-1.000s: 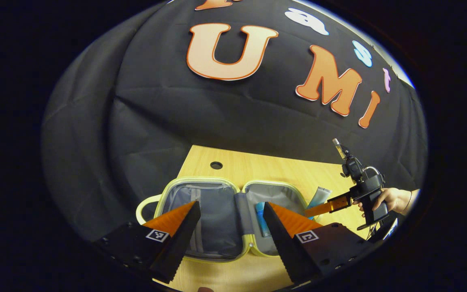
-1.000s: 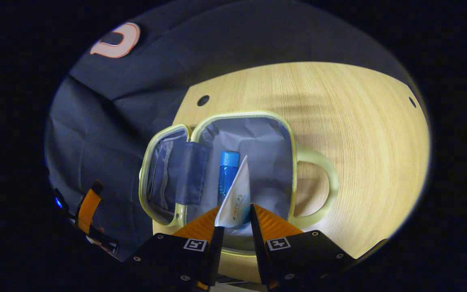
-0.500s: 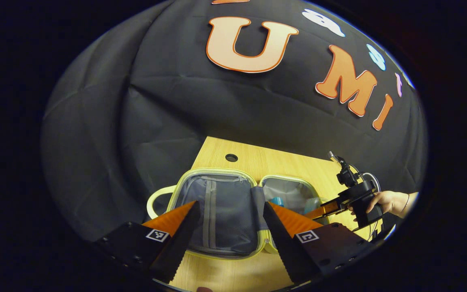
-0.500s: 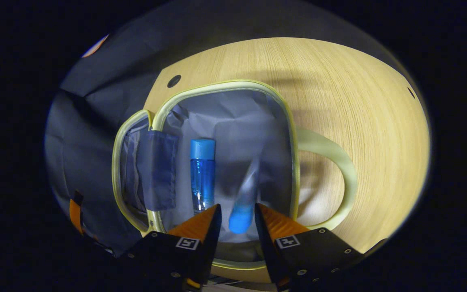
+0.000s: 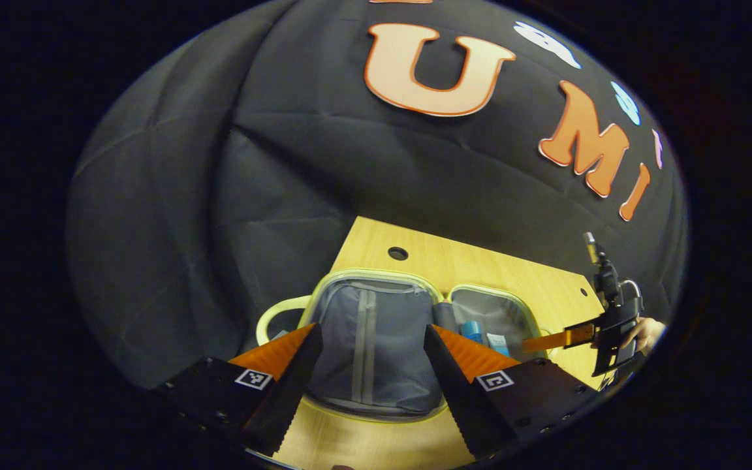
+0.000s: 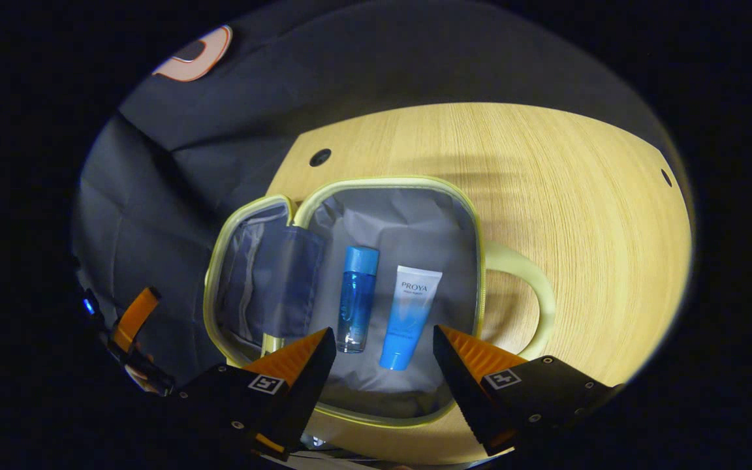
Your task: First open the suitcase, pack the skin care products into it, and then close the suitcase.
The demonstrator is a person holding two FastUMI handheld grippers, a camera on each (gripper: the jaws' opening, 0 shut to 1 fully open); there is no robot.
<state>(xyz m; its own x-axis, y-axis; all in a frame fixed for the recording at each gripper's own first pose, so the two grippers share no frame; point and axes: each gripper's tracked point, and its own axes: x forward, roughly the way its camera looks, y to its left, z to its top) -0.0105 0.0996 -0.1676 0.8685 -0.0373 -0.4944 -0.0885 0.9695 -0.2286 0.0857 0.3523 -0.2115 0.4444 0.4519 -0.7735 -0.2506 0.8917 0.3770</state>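
bench [image 6: 578,215]: light wood grain, cut-off far corners | round hole [image 6: 319,157] near its far left corner, smaller hole [image 6: 666,177] near its right edge | black cloth wall [image 5: 297,163] behind and left of bench, creased in long folds | soft shadows across the bench top

Your left gripper view faces the booth wall, low; right gripper view looks down, nearer. Shared: open grey-lined, yellow-trimmed suitcase [image 5: 376,346] [image 6: 408,228], light wooden desk [image 5: 480,267] [image 6: 578,196].
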